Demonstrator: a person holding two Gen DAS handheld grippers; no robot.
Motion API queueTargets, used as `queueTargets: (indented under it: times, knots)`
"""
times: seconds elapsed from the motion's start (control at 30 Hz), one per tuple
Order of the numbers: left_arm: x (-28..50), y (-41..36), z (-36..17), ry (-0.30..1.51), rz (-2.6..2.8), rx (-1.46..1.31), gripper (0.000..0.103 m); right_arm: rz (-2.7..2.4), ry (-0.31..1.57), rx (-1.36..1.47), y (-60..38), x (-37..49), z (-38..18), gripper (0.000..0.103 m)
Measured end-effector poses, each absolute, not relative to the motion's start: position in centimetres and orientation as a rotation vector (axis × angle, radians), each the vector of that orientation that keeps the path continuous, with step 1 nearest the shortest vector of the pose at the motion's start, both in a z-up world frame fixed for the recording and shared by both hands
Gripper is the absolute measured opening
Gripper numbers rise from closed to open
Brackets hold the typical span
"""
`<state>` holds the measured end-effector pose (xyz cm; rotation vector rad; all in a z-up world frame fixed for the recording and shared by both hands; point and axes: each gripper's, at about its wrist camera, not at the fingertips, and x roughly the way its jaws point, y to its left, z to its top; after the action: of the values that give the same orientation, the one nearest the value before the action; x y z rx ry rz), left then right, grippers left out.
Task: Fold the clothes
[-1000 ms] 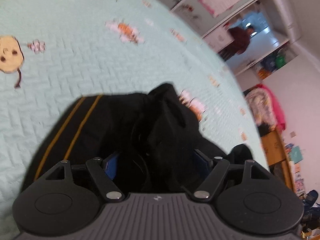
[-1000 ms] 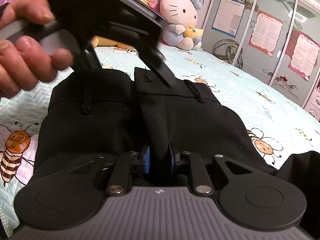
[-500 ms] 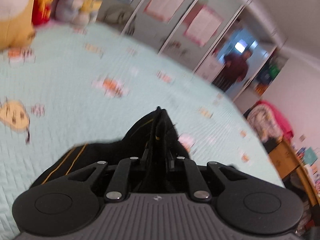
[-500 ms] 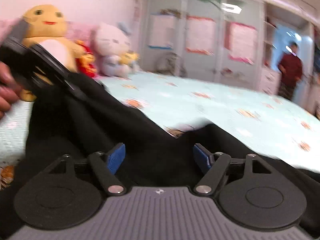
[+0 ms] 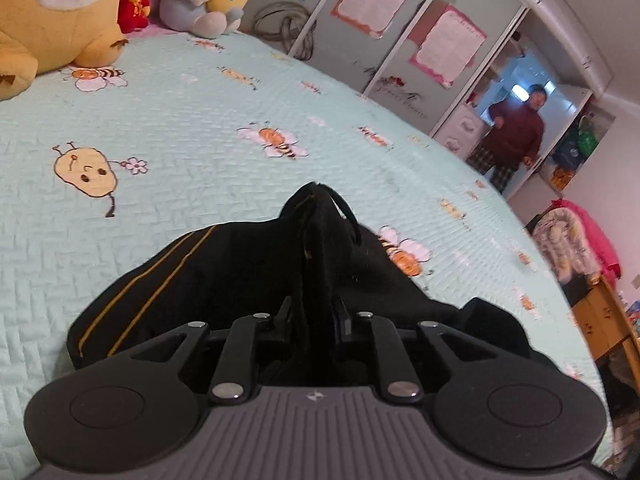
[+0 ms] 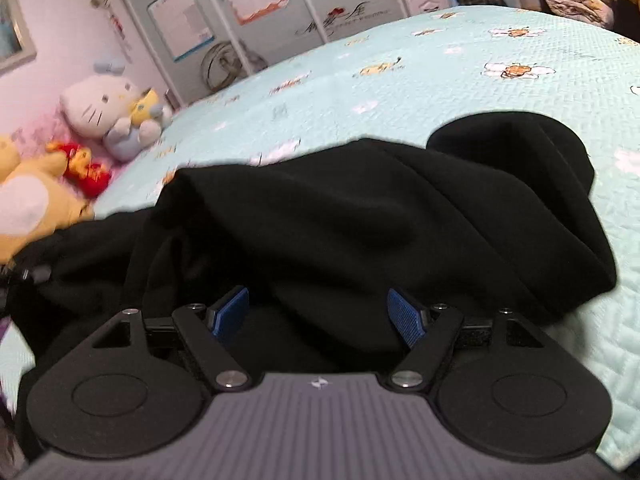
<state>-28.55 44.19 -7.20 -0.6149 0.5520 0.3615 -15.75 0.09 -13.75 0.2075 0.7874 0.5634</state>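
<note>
One black garment [image 5: 248, 264] (bunched, axis unclear): left gripper [image 5: 316, 316] pinches it, right gripper [image 6: 318, 316] gapes wide.

Trousers [image 5: 248, 272]: matt black woven cloth, yellow stitched stripes. Bed cover [image 5: 192, 128]: quilted mint cloth, textured. Left tool [image 5: 314, 316]: matt black plastic, bright metal rivets. Right tool [image 6: 318, 314] pads [image 6: 230, 312]: blue ribbed rubber.

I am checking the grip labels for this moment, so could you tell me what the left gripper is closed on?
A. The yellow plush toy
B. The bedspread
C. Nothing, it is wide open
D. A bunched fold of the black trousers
D: in the left wrist view the left gripper has its fingers pressed close on a raised ridge of the black trousers.
</note>
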Motion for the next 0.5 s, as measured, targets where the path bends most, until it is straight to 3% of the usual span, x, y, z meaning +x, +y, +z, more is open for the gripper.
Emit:
queueTargets:
  times: [0.07,0.13,0.3,0.37,0.4,0.43,0.5]
  knots:
    - [-27.9,44.2,-7.1,0.567,0.363,-0.59,0.036,0.551,0.812,0.224,-1.1,-16.5,-14.3,0.076]
    - [-27.2,44.1,-7.5,0.588,0.363,-0.578,0.062,0.509,0.843,0.306,-2.7,-16.1,-14.8,0.076]
    - [-25.5,44.4,-8.3,0.615,0.396,-0.581,0.068,0.402,0.943,0.607,-6.4,-13.4,-16.9,0.084]
    - [-24.9,44.7,-8.8,0.626,0.413,-0.595,0.064,0.349,0.989,0.757,-7.2,-11.7,-18.4,0.085]
    - [-24.7,44.7,-9.0,0.631,0.419,-0.598,0.058,0.336,0.988,0.823,-7.5,-11.1,-18.9,0.087]
    - [-24.6,44.8,-9.0,0.636,0.42,-0.596,0.041,0.322,0.985,0.889,-7.7,-10.5,-19.4,0.087]
    - [-24.4,44.8,-9.1,0.647,0.424,-0.593,0.016,0.3,0.984,0.948,-7.5,-9.3,-19.8,0.092]
